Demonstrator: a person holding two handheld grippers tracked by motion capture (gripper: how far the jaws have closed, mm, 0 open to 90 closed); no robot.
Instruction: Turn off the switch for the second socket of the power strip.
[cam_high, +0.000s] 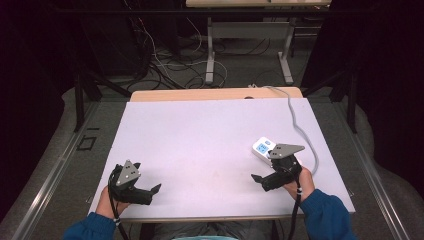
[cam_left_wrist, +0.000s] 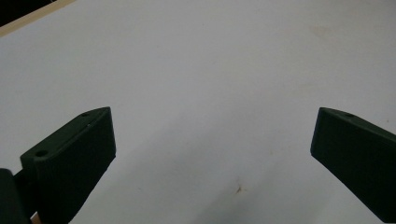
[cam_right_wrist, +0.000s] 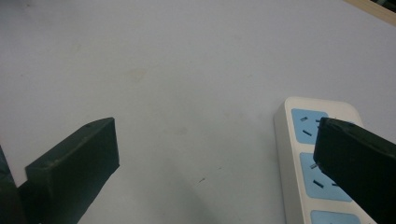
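The power strip (cam_high: 262, 148) lies on the table (cam_high: 200, 135), just beyond the right gripper (cam_high: 260, 180).

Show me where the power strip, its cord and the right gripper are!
power strip (cam_right_wrist: 322, 163), right gripper view, on its white-and-blue socket face.
cord (cam_high: 295, 122), high view, on the grey stretch across the table.
right gripper (cam_high: 261, 180), high view, between its open jaws.

1. The white table (cam_high: 200, 140) lay bare across its middle and far half, open to passage.
2. A white power strip (cam_high: 262, 148) blocked the near right, touching the right gripper (cam_high: 260, 180).
3. Its grey cord (cam_high: 295, 122) ran along the right edge.
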